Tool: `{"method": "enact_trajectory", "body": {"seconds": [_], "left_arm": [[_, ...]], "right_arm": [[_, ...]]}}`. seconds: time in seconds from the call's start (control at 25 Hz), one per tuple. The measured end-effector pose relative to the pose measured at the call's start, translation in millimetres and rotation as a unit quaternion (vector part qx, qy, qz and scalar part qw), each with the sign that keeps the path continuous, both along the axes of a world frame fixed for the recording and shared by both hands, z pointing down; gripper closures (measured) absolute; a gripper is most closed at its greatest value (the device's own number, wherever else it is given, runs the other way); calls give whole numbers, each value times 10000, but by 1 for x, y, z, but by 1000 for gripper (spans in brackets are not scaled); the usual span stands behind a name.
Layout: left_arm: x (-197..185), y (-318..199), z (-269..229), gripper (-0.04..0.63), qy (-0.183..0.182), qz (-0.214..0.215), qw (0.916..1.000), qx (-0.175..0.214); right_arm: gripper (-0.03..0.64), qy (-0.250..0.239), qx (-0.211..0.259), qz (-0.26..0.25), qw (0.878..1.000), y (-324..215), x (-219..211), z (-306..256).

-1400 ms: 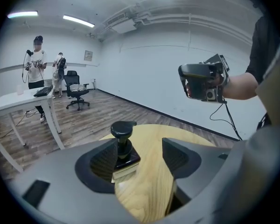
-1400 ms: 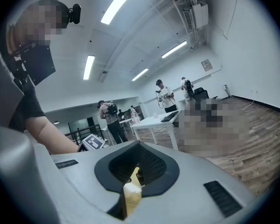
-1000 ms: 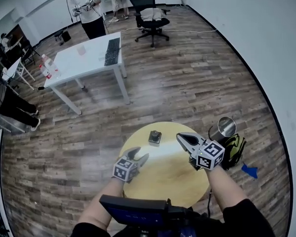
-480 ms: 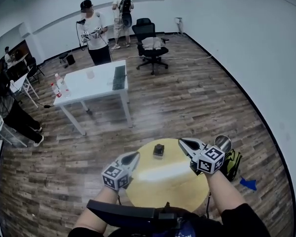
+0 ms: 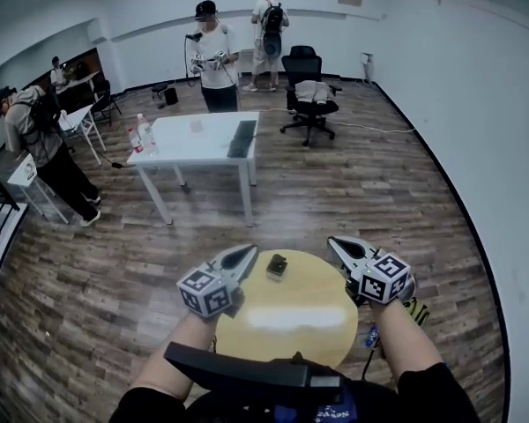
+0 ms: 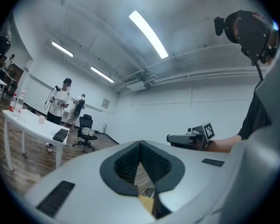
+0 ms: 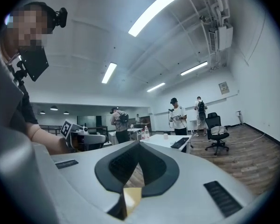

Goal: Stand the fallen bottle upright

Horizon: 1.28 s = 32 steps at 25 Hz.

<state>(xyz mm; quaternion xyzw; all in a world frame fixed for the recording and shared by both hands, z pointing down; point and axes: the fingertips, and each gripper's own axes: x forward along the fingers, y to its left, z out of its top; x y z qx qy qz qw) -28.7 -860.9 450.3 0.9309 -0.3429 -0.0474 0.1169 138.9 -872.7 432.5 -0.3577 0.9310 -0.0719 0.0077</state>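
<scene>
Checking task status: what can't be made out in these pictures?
- Head view: the small dark object on the round table is too small to tell bottle or not, upright or fallen.
- Head view: the table's near edge is hidden by the dark headset bar.
- Both gripper views: only a sliver of tabletop shows between the shut jaws.

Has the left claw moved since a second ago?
Yes. The left claw has risen: its tip, earlier below the small dark object on the round yellow table, now sits level with it in the head view. It has just closed, empty.
</scene>
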Motion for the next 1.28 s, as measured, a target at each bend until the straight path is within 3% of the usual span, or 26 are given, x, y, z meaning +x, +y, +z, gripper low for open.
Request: {"method": "enact_trajectory", "body": {"seconds": [0.36, 0.76, 1.28], "left_arm": [[4, 42, -32, 577, -83, -306, 9995, 77], [-21, 47, -36, 577, -194, 197, 9995, 163], [-12, 50, -23, 577, -160, 508, 9986, 19]], "right_arm": [[597, -147, 14, -292, 9995, 22, 14, -22], [598, -483, 36, 70, 9988, 34, -19, -26], [598, -336, 18, 92, 9994, 40, -26, -18]]}}
